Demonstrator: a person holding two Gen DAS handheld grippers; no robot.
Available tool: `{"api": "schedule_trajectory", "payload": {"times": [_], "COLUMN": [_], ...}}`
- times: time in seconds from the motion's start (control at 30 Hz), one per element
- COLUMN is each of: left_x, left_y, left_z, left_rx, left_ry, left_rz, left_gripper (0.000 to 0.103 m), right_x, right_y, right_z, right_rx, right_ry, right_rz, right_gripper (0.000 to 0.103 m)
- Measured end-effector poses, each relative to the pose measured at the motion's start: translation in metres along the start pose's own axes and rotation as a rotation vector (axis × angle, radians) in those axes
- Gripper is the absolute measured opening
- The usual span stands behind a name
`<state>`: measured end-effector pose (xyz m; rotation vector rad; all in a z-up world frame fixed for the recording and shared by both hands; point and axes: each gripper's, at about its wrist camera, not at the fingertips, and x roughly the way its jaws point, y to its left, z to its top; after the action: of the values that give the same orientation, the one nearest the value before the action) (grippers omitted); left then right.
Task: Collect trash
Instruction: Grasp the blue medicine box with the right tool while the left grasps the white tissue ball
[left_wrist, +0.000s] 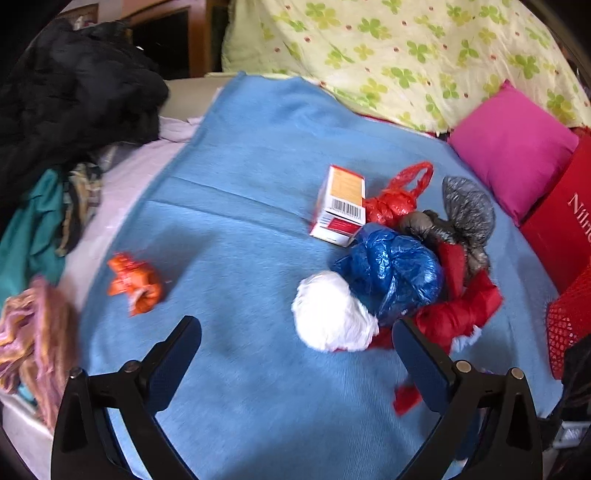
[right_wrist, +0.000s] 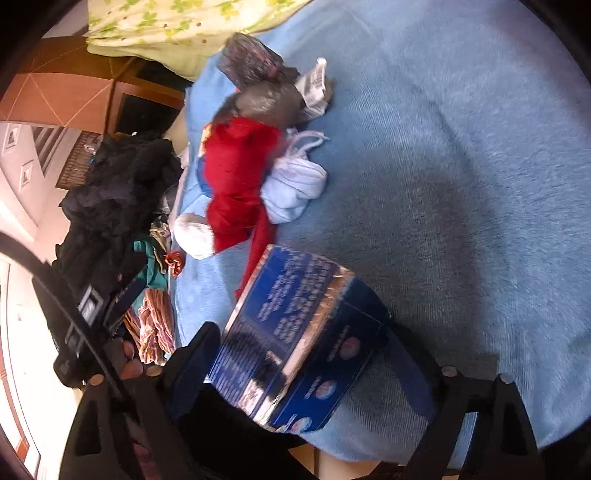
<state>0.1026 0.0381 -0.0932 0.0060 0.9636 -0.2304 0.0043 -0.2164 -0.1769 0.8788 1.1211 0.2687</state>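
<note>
In the left wrist view my left gripper (left_wrist: 295, 347) is open and empty above the blue blanket (left_wrist: 240, 221). Just beyond its tips lies a pile of trash: a white crumpled bag (left_wrist: 332, 314), a blue plastic bag (left_wrist: 391, 273), red plastic bags (left_wrist: 458, 310), a grey bag (left_wrist: 465, 210) and a small orange-and-white box (left_wrist: 341, 203). An orange crumpled wrapper (left_wrist: 135, 282) lies apart at the left. In the right wrist view my right gripper (right_wrist: 295, 350) is shut on a blue carton (right_wrist: 295, 343), held over the blanket (right_wrist: 443, 184). The pile also shows there, with the red bag (right_wrist: 236, 177).
A heap of dark clothes (left_wrist: 74, 99) and coloured cloths (left_wrist: 33, 229) lies at the bed's left edge. A clover-print quilt (left_wrist: 406, 55), a pink pillow (left_wrist: 513, 147) and a red box (left_wrist: 565, 221) sit at the back right. A red mesh (left_wrist: 569, 321) is at the right edge.
</note>
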Motion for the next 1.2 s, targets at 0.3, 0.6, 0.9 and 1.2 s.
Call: {"api": "schedule_trajectory", "payload": {"times": [0.3,0.6,0.9,1.2], "left_x": [0.048,0.019,-0.039,-0.088], "left_y": [-0.003,0.002,-0.014,-0.093], "left_z": [0.001,-0.004,-0.012,0.001], "left_rx": [-0.075,-0.094,-0.028,0.131], "left_ry": [0.102,0.019,-0.076,-0.147], "left_rz": [-0.083,-0.065,-0.067,-0.180], "left_gripper": [0.043,0.034,0.034,0.035], "right_x": [0.005,0.008,-0.019,-0.133], "right_y": [0.007,0.028,0.046,0.054], "right_z": [0.007,0.003,-0.002,-0.025], "right_rx": [-0.086,-0.196,-0.288,-0.433], "right_ry": [-0.031,-0.046,-0.164,-0.607], "right_rz": [-0.009,0.012,0.027,0.017], "right_gripper": [0.055,0.039,0.039,0.039]}}
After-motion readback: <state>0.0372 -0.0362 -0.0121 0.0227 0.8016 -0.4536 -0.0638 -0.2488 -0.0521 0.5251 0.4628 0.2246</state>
